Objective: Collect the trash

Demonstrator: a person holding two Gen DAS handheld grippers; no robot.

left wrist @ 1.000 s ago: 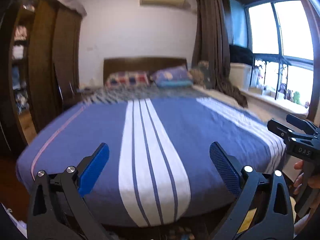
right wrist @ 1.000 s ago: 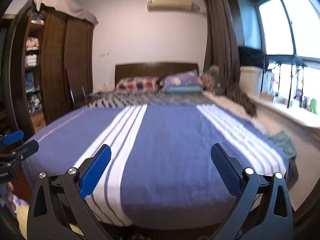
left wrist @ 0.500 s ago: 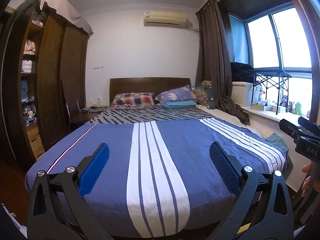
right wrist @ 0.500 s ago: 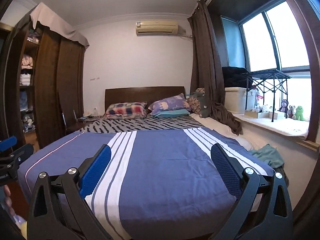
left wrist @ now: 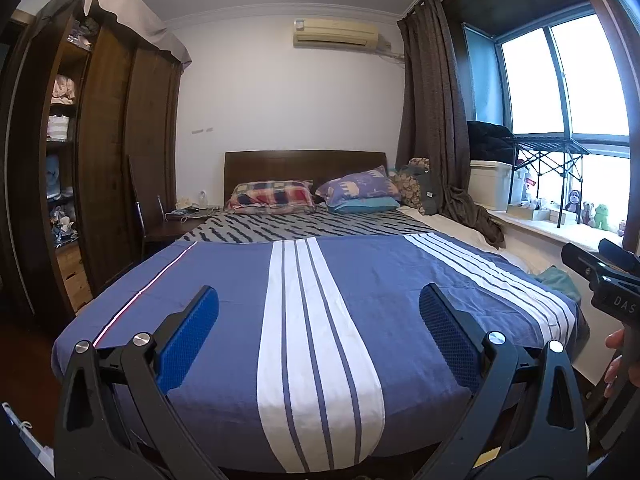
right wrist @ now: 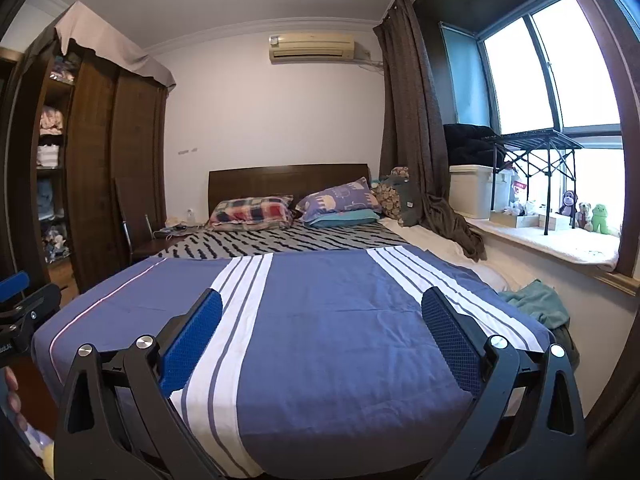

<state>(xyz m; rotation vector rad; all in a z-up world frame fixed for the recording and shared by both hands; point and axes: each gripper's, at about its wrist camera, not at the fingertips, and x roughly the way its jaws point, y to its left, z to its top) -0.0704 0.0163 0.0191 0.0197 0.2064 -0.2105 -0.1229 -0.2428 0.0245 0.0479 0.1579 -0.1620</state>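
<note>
I'm holding L gripper and R gripper above the bed foot, fingers released on both, gripping nothing. I'm seeing no trash in either view.

The only lettering that can be read is "DAS", in pale capitals on the black body of the right gripper where it enters the left wrist view at the right edge; the word is cut off by the frame. In the right wrist view a small red-and-white label stands among the things on the windowsill, but its print is too small to read.
</note>
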